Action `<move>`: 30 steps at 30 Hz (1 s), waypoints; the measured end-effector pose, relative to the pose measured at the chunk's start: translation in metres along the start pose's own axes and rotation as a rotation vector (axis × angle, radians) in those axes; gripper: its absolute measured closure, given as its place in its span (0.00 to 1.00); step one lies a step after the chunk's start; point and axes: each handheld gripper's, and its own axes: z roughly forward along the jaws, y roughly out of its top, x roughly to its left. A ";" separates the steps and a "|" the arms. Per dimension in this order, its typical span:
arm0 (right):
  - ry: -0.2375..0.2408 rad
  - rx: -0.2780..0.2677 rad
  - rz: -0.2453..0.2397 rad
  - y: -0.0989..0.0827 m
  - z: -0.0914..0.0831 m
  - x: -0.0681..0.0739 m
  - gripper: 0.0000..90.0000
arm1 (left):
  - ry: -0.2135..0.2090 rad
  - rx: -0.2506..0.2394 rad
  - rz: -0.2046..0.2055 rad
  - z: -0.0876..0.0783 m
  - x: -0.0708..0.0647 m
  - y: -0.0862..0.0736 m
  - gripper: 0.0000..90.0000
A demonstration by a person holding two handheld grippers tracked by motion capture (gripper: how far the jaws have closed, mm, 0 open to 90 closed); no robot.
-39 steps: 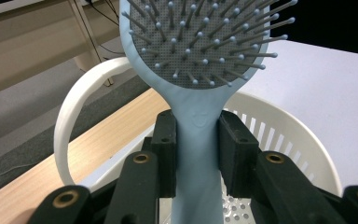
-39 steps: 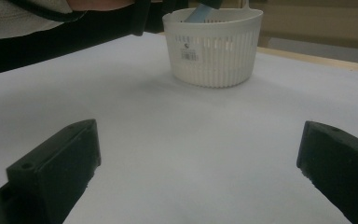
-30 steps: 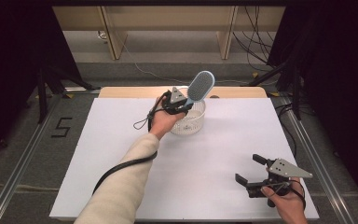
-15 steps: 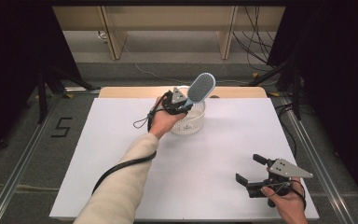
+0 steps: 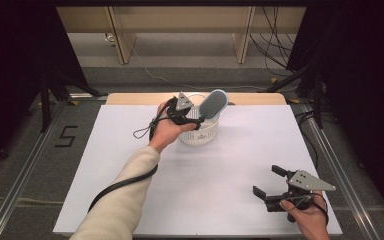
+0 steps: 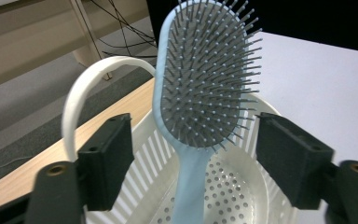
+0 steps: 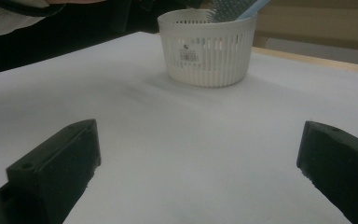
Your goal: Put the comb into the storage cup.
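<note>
The left gripper (image 6: 193, 158) has just been opening; its jaws stand clear either side of the brush (image 6: 200, 93), which leans handle-down in the basket (image 6: 242, 186), apparently released. The right gripper (image 5: 275, 186) waits open and empty, well apart.

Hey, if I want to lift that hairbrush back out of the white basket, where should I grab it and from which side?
Probably the neck of the hairbrush, just below the bristled head. It stands handle-down in the basket, leaning on the rim, so the narrow smooth neck is the reachable part. Come in from above, pads on its two edges, avoiding the bristles; the basket handle arches to one side.
</note>
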 end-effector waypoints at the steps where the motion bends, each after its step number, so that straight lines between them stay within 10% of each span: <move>1: -0.001 0.001 0.001 0.000 0.000 0.000 0.00 | -0.003 -0.002 -0.006 -0.003 0.000 0.001 0.26; 14: -0.006 0.000 0.007 0.000 0.000 0.000 0.00 | 0.030 0.067 -0.054 -0.039 0.003 -0.010 0.00; 30: -0.014 -0.005 0.011 0.000 0.000 0.000 0.00 | 0.060 0.102 -0.085 -0.082 0.015 -0.044 0.00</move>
